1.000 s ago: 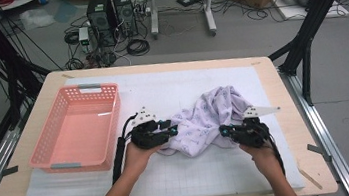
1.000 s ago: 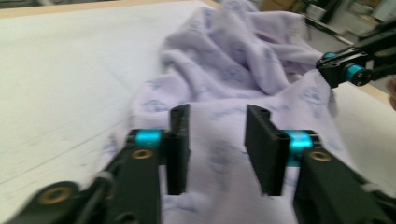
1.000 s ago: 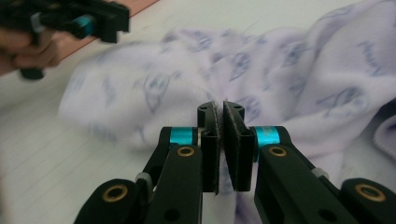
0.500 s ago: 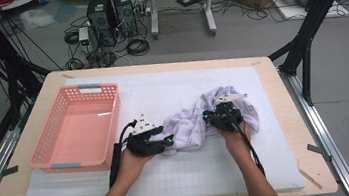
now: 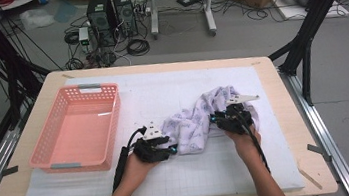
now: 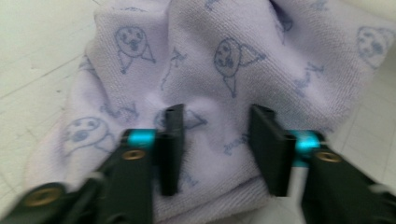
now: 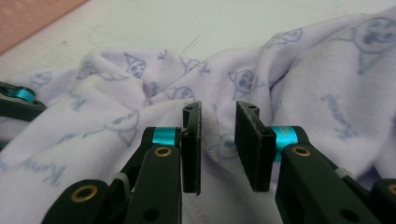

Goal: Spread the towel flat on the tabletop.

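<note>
A lilac towel (image 5: 193, 123) printed with small faces lies crumpled on the white mat (image 5: 161, 92), right of centre. My left gripper (image 5: 172, 148) lies low at the towel's near left end. In the left gripper view its jaws have just been closing; they stand apart astride a fold of the towel (image 6: 233, 60), and the left gripper (image 6: 215, 149) does not visibly pinch it. My right gripper (image 5: 214, 119) rests on the towel's right part, pointing left. Its jaws have just been opening: in the right gripper view the right gripper (image 7: 218, 144) shows a narrow gap, with the towel (image 7: 303, 70) just beyond.
A pink plastic basket (image 5: 77, 165) stands empty on the mat's left side. The wooden table (image 5: 311, 162) shows around the mat. Black frame posts (image 5: 306, 36) rise at both sides, and computers and cables lie on the floor beyond the far edge.
The right hand has moved left, bringing the towel's right edge in over the heap, and its jaws have parted. The left hand has sunk slightly at the towel's left end.
</note>
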